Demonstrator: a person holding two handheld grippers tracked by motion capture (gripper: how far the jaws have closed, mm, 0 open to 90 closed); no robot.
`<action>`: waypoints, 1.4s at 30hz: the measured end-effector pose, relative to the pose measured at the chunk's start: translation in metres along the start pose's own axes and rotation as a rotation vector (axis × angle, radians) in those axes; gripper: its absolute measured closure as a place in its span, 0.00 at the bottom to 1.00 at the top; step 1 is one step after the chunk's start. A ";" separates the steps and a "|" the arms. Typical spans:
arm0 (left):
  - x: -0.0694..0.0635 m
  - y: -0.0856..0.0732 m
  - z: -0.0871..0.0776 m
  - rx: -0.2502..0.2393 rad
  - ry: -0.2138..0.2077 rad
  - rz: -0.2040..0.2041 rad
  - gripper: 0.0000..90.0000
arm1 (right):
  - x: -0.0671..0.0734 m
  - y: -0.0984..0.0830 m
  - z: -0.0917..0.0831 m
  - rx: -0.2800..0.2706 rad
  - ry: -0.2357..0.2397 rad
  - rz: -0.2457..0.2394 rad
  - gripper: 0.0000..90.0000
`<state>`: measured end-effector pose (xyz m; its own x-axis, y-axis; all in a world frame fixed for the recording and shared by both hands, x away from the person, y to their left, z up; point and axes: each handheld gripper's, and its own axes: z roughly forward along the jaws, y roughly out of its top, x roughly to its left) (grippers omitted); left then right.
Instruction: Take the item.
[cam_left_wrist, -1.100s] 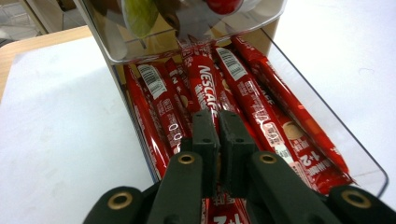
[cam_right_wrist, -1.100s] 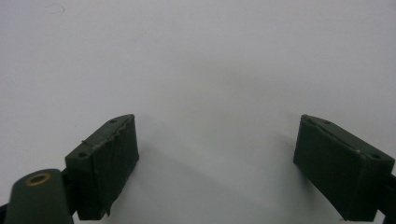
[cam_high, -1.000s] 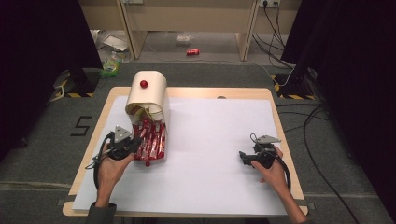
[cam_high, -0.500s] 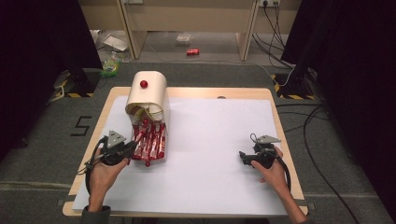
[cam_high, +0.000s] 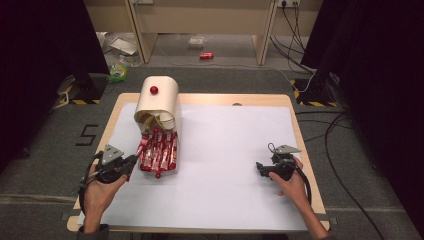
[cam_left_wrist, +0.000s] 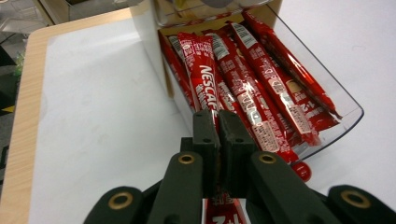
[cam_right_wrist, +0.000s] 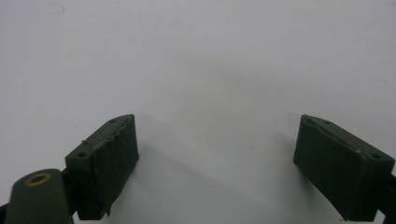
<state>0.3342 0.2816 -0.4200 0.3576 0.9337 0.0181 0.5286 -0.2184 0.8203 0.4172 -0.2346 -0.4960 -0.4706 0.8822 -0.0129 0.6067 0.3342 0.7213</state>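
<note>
Your left claw (cam_left_wrist: 218, 140) is clamped on one Nescafé stick (cam_left_wrist: 204, 79) at the near-left of the clear tray (cam_left_wrist: 348, 112); pull askew and neighbouring sticks (cam_left_wrist: 261, 98) spill onto the worktop (cam_high: 225, 165), while your right claw (cam_right_wrist: 217, 163) idles wide open, empty.

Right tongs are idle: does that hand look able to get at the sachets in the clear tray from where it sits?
Probably yes: bare table lies between the open right tongs and the sachets, though the left tongs, shut on one sachet, crowd the tray.
</note>
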 end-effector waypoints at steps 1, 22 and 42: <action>0.002 0.000 -0.002 -0.001 0.003 -0.002 0.95 | 0.000 0.000 0.000 0.000 0.000 0.000 0.16; 0.031 -0.007 0.002 -0.029 0.062 -0.060 0.95 | 0.000 0.000 0.000 0.000 0.001 0.002 0.16; 0.055 -0.002 0.026 -0.053 0.100 -0.094 0.95 | 0.000 0.000 0.000 0.000 0.000 0.002 0.16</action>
<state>0.3727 0.3265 -0.4357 0.2282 0.9736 -0.0056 0.5136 -0.1155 0.8502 0.4173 -0.2347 -0.4960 -0.4700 0.8826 -0.0115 0.6072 0.3327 0.7216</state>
